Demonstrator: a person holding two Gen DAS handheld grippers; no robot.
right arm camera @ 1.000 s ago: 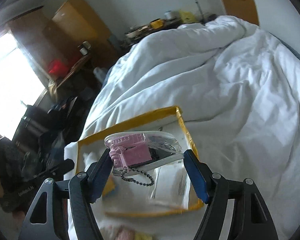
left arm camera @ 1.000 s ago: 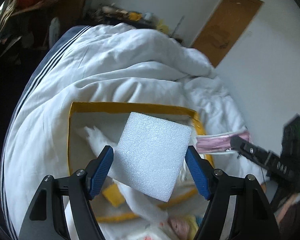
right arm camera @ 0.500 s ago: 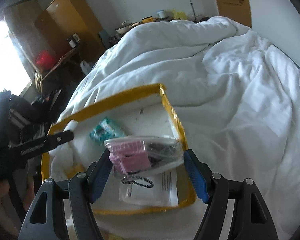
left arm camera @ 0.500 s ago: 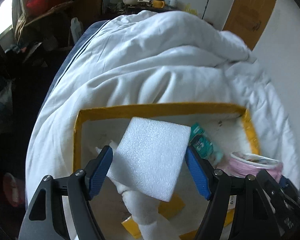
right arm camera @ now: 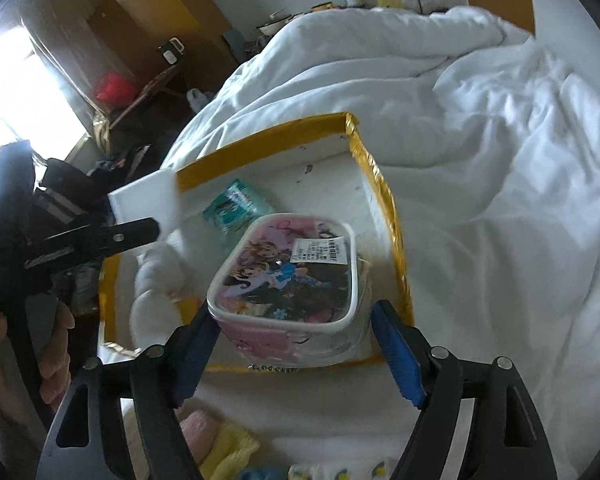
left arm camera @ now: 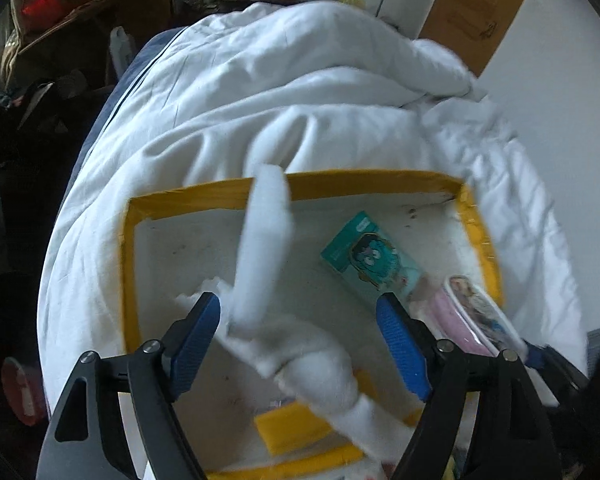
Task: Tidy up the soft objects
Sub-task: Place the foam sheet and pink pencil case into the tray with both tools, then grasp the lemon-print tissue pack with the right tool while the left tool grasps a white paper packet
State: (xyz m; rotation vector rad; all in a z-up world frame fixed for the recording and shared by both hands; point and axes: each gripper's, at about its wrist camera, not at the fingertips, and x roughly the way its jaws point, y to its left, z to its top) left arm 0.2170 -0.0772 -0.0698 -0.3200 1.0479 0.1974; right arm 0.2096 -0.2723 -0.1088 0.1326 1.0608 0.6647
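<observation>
Two grippers hover over the yellow-edged box on the bed, each above its open top so a released item should land inside. The left gripper has its jaws spread; the foam sheet is blurred between them, apparently loose. The right gripper's jaws flank the pink pouch; whether they grip it I cannot tell. A teal packet lies inside.
</observation>
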